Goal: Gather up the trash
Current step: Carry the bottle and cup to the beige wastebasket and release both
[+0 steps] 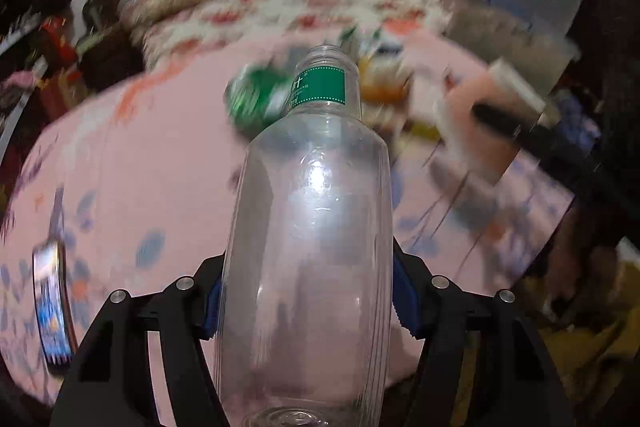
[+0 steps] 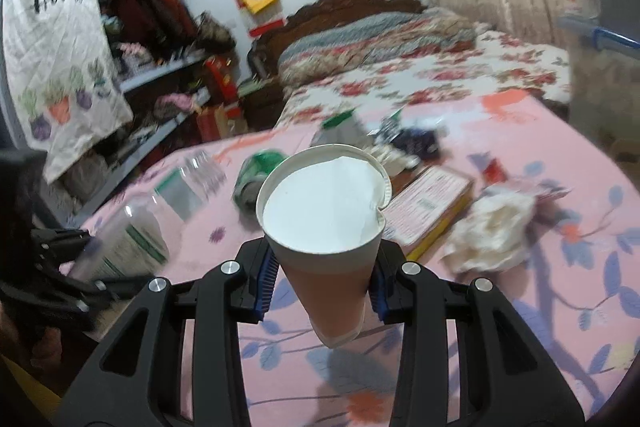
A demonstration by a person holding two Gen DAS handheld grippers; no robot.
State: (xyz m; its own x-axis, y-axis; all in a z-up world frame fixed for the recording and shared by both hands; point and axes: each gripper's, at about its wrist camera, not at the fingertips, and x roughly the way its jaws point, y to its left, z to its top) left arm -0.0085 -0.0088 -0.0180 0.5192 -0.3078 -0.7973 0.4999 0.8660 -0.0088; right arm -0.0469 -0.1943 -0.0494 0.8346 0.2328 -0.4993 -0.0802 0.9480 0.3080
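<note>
Left gripper point(image 1: 308, 301) jaws clamp clear plastic bottle point(image 1: 310, 227), neck at 12 o'clock. Right gripper point(image 2: 322, 285) jaws pinch paper cup point(image 2: 326, 227) low. Both over pink sheet point(image 2: 540, 327). Risk: smooth bottle slips; tapered cup tips. Crumpled green wrapper point(image 2: 260, 175) uncollected.

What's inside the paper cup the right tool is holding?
The paper cup, gripped by the right tool, shows only its white inner wall and a dented rim; no trash is visible inside. The bottom can't be seen from this angle.
</note>
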